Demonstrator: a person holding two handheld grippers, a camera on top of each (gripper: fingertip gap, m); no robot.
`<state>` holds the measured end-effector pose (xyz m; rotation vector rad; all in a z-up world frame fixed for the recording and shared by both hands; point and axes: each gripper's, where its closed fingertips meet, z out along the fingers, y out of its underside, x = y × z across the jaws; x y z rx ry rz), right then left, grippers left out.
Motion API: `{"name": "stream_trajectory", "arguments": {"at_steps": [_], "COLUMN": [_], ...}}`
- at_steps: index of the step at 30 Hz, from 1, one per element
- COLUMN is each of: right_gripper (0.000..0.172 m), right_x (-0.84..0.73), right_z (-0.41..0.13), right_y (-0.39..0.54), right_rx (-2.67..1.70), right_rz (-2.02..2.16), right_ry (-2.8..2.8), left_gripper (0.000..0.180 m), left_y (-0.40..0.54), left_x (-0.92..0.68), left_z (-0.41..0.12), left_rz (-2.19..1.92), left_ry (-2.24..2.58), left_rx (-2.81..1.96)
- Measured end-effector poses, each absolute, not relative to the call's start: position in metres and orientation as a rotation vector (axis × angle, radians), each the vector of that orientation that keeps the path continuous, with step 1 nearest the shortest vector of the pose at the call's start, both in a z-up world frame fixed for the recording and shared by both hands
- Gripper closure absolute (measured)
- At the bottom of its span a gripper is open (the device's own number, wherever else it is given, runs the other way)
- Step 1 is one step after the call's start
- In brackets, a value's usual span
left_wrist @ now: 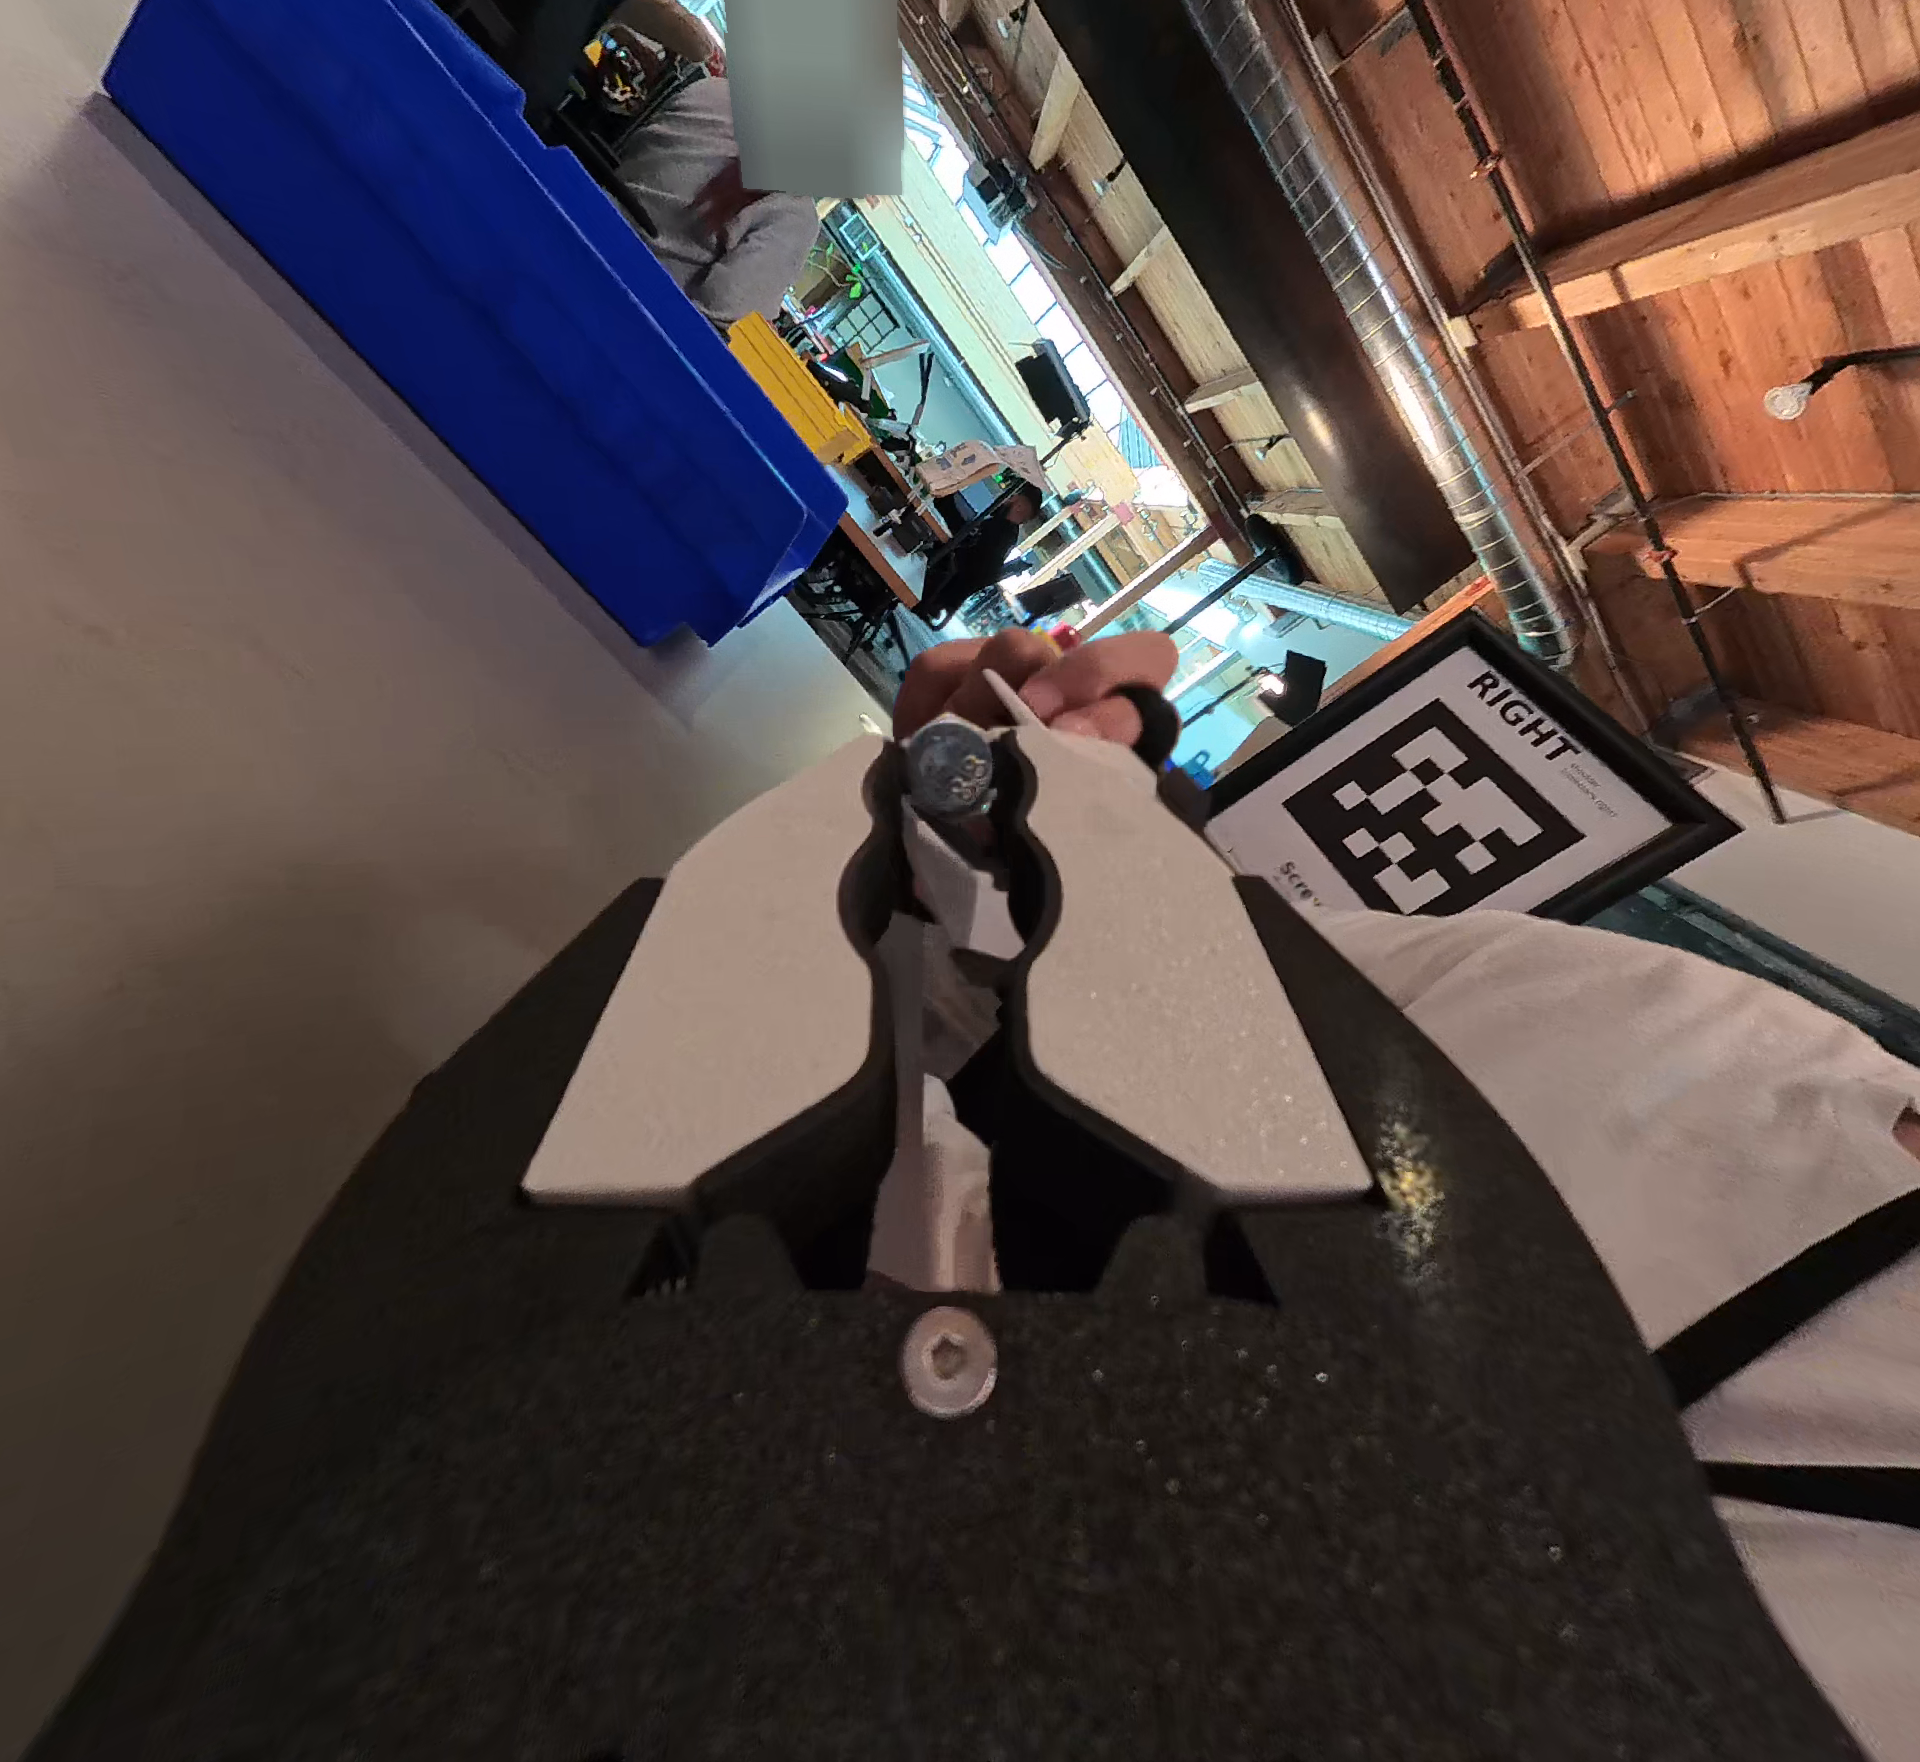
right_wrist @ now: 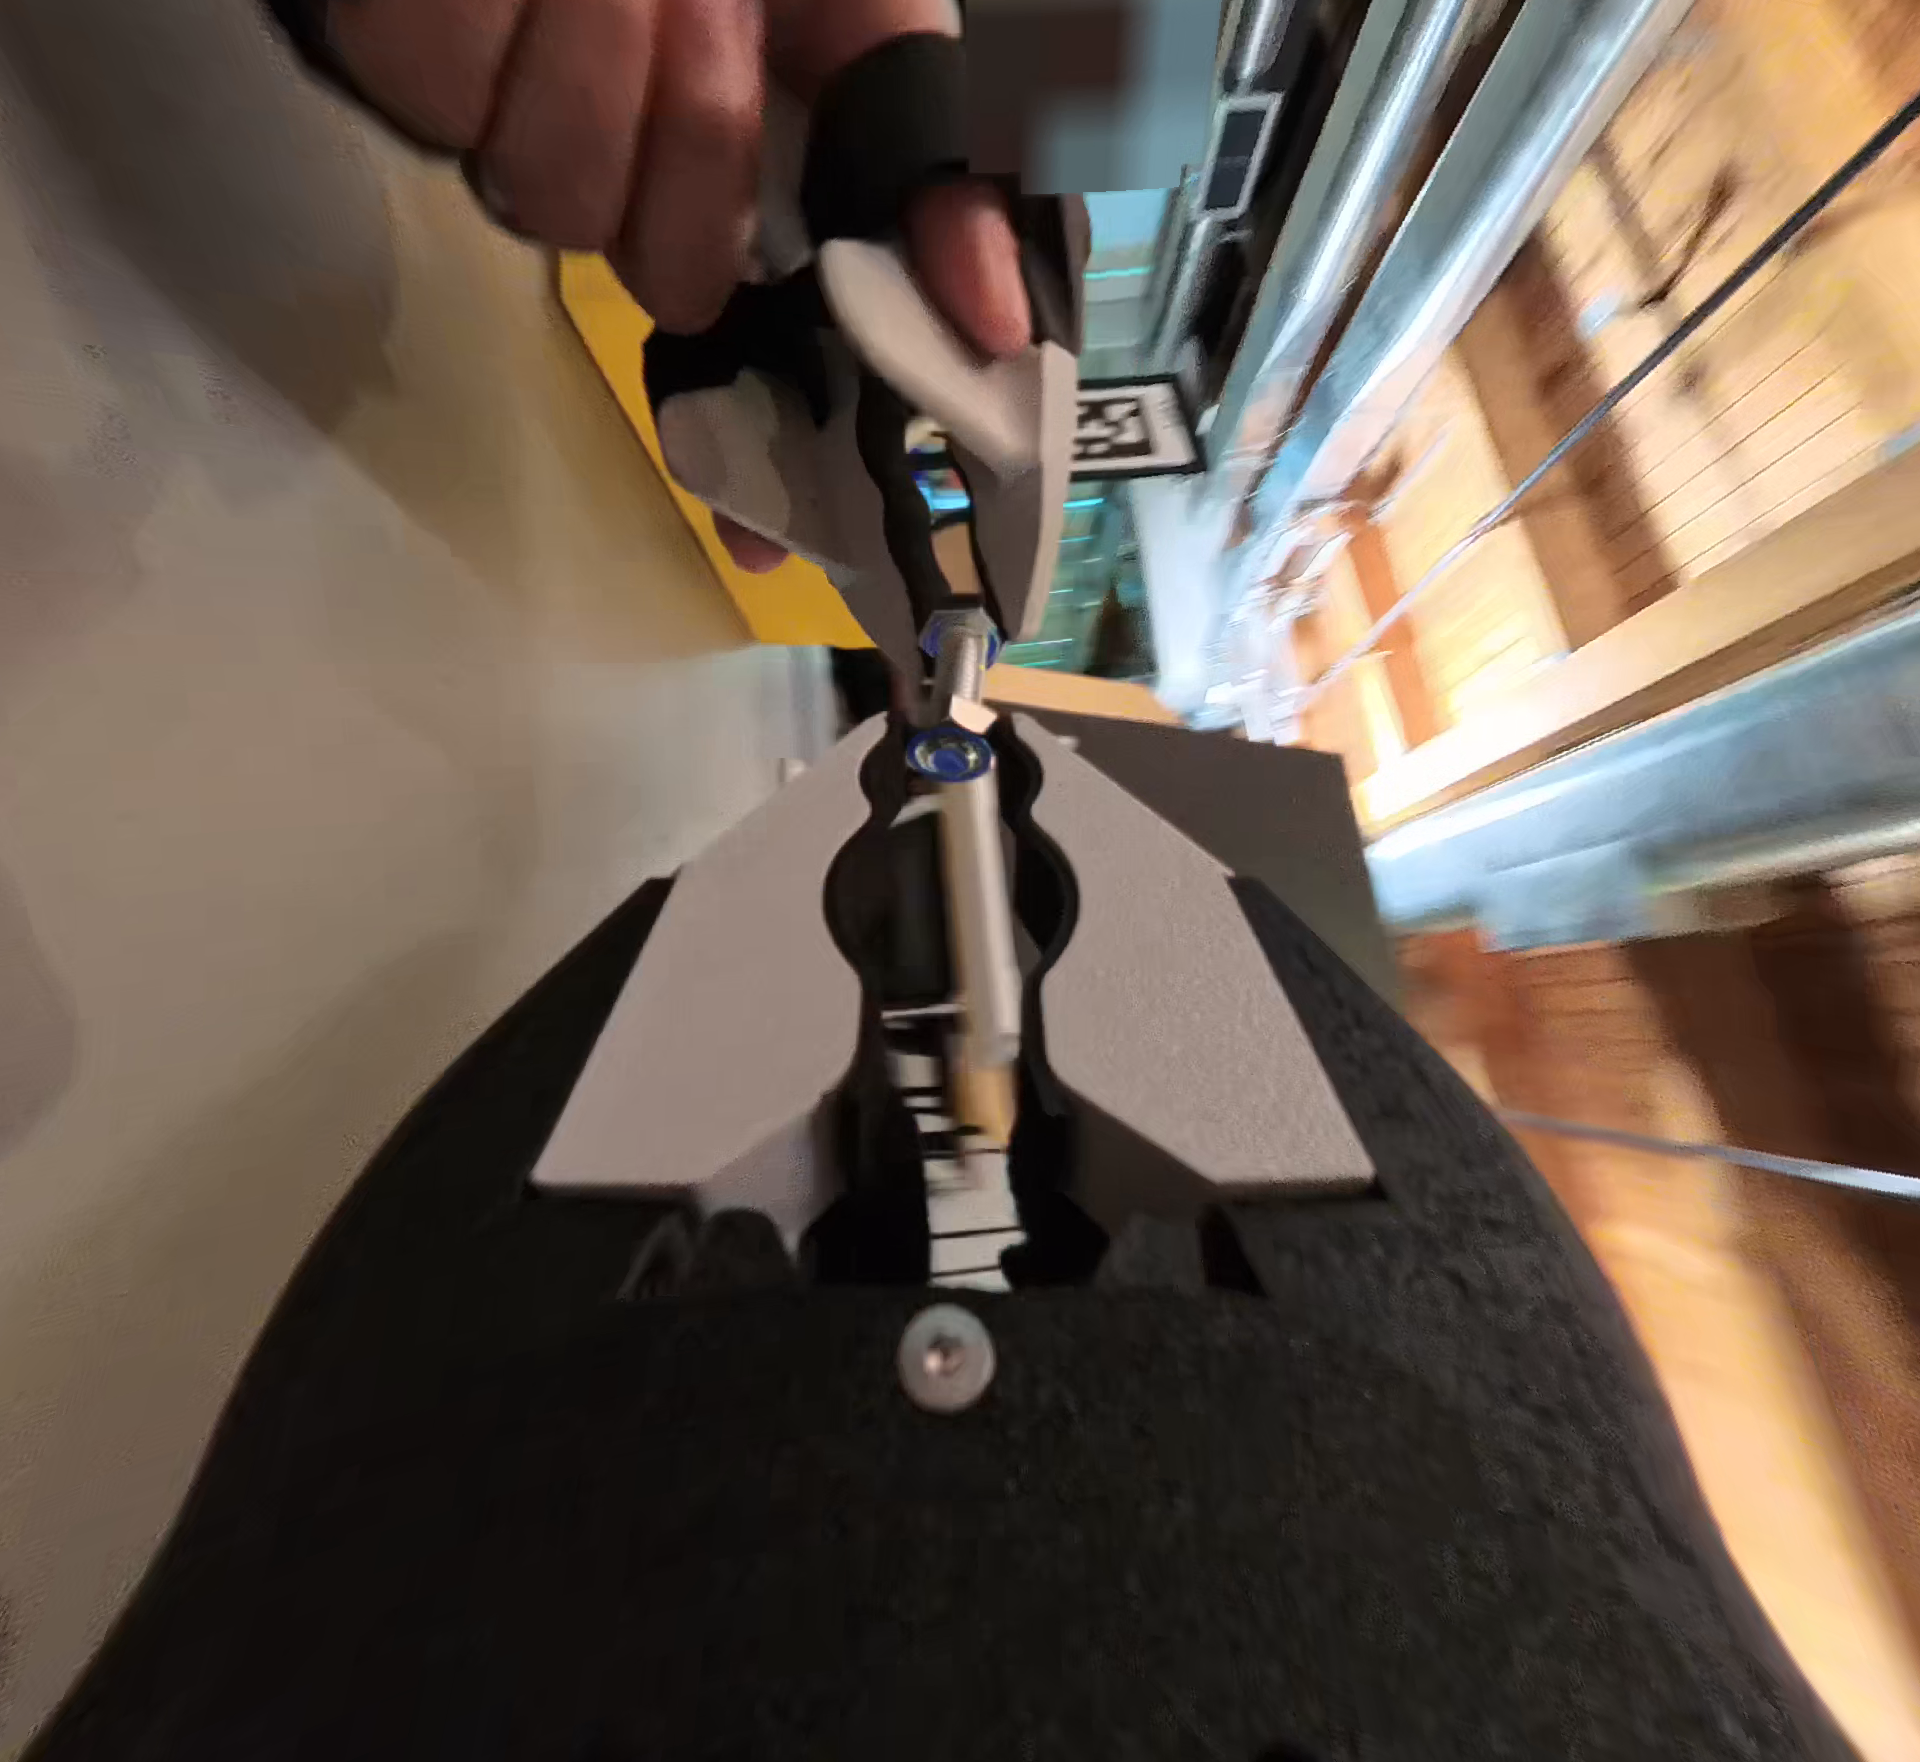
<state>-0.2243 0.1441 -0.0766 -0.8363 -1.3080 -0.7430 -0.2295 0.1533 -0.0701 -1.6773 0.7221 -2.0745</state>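
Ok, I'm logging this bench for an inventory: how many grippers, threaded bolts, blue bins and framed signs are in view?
Grippers: 2 (left, right)
Threaded bolts: 1
Blue bins: 1
Framed signs: 1
Total: 5

Workshop / maker-space interior.
Exposed wood plank ceiling with joists (left_wrist: 1621,154), spiral metal duct (left_wrist: 1382,299), blue plastic bin (left_wrist: 436,258) on a white table (left_wrist: 208,673), framed marker sign (left_wrist: 1455,798), far cluttered workbenches (left_wrist: 935,486), people working there.
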Motion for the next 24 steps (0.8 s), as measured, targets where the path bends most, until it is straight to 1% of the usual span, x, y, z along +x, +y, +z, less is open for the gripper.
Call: {"name": "stream_trajectory", "arguments": {"at_steps": [2, 7, 12, 15, 17, 19, 20, 22, 24], "right_gripper": [0.155, 0.155, 0.155, 0.155, 0.154, 0.142, 0.136, 0.13, 0.125], "right_x": [-0.223, -0.225, -0.232, -0.237, -0.236, -0.232, -0.228, -0.221, -0.213], "right_z": [-0.074, -0.069, -0.07, -0.075, -0.072, -0.069, -0.068, -0.072, -0.08], "right_y": [0.145, 0.143, 0.142, 0.14, 0.142, 0.146, 0.15, 0.156, 0.165], "right_rx": [-1.005, -1.375, -1.647, -1.742, -1.714, -1.663, -1.642, -1.639, -1.631], "right_rz": [-0.508, 0.225, 1.019, 1.476, 1.661, 1.686, 1.618, 1.341, 0.913], "right_ry": [-1.249, -1.02, -0.656, -0.385, -0.278, -0.274, -0.292, -0.43, -0.63], "left_gripper": [0.164, 0.164, 0.164, 0.164, 0.163, 0.164, 0.164, 0.164, 0.164], "left_y": [0.153, 0.149, 0.15, 0.151, 0.152, 0.156, 0.159, 0.165, 0.17], "left_x": [-0.23, -0.232, -0.234, -0.235, -0.236, -0.239, -0.241, -0.246, -0.248], "left_z": [-0.068, -0.06, -0.056, -0.057, -0.055, -0.05, -0.047, -0.043, -0.042], "left_rz": [-2.034, -1.895, -1.807, -1.795, -1.814, -1.848, -1.866, -1.885, -1.893], "left_ry": [0.759, 0.871, 0.914, 0.912, 0.876, 0.824, 0.795, 0.744, 0.708], "left_rx": [-1.657, -1.574, -1.521, -1.529, -1.528, -1.514, -1.504, -1.496, -1.503]}}
